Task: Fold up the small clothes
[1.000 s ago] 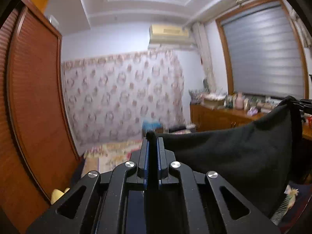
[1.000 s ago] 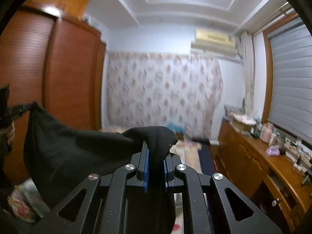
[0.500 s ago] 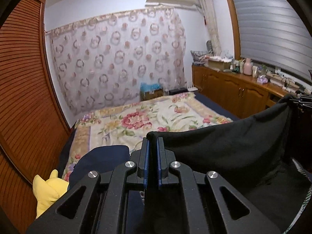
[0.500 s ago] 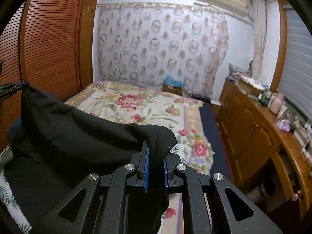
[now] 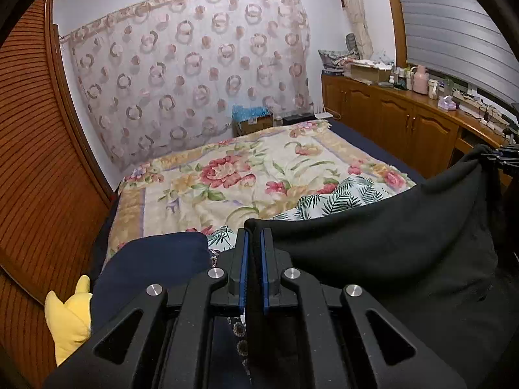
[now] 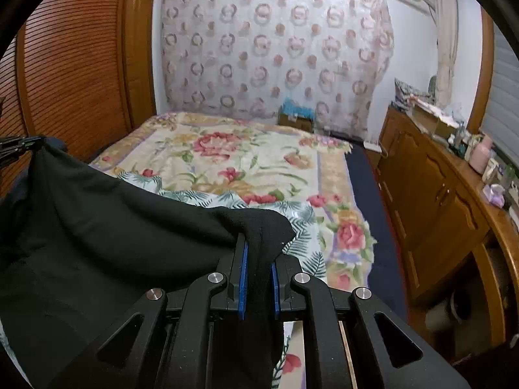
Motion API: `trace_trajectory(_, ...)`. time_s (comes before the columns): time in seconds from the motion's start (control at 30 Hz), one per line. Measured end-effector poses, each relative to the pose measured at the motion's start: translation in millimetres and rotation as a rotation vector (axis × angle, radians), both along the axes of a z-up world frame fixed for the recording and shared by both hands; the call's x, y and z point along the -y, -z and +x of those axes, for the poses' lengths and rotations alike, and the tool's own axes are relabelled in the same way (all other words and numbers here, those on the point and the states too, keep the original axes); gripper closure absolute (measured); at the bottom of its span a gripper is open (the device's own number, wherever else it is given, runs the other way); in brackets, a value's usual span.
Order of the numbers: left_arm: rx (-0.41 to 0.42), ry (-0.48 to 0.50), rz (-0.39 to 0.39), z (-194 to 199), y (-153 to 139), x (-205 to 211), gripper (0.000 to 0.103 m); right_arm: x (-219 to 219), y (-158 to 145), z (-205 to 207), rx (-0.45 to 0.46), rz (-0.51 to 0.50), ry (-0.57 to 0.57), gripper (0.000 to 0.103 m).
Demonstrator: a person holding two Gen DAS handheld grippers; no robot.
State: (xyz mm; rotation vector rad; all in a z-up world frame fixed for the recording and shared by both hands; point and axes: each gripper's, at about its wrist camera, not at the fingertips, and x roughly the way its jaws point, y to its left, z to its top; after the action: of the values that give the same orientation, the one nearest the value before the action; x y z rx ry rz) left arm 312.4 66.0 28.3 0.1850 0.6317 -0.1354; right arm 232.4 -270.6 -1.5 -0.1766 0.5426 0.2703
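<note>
Both tongs are clamped on the same black garment (image 5: 382,253), one corner each. Left gripper (image 5: 254,236): blue pads nearly together w/ a thin pinch of black cloth between them, the corner poking out just past the tips. Right gripper (image 6: 258,253): pads a bit further apart bc a thicker fold of the cloth is bunched between them, and the corner flops over the tips.

From my left cam the garment stretches away to the right, top edge sagging in the middle, up to my other gripper (image 5: 504,159) at the far right edge of view. From the right cam it's mirrored: cloth runs left and up to the left gripper's tip (image 6: 19,144) at the left edge. So the cloth hangs between my two hands, in front of me, w/ its lower part bagging down toward the bed.

Below and ahead is the bed w/ a floral blanket (image 5: 246,175); a palm-leaf print fabric (image 5: 337,194) lies on the near part of it, partly hidden behind the black cloth. Near my left gripper there's a dark navy cloth (image 5: 152,262) and, beside it, a yellow plush thing (image 5: 68,321) at the bed's left edge. Wooden louvred wardrobe (image 5: 35,149) on the left, wooden cabinets (image 6: 431,188) along the right w/ clutter on top, patterned curtain (image 6: 272,52) on the far wall.
</note>
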Motion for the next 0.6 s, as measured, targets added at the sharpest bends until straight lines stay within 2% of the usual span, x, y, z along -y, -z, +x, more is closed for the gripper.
trace_trajectory(0.13, -0.023, -0.003, 0.003, 6, 3, 3, 0.095, 2, 1, 6, -0.025, 0.012, 0.015, 0.091)
trace_trajectory(0.2, -0.017, -0.008, 0.008, 2, 2, 3, 0.090, 1, 1, -2, -0.037, 0.012, 0.019, 0.084)
trace_trajectory(0.3, -0.020, 0.012, -0.043, -10, -2, 0, 0.078, 2, -6, -10, -0.036, 0.003, 0.048, 0.070)
trace_trajectory(0.37, -0.025, 0.019, -0.064, -16, -3, -2, 0.064, 5, -10, -16, -0.029, 0.005, 0.054, 0.050)
trace_trajectory(0.4, -0.025, 0.025, -0.073, -24, -3, -2, 0.063, 7, -12, -20, -0.022, 0.008, 0.058, 0.047)
trace_trajectory(0.6, -0.088, 0.076, -0.057, -56, 13, 5, 0.062, 8, -9, -62, -0.023, 0.035, 0.036, 0.044)
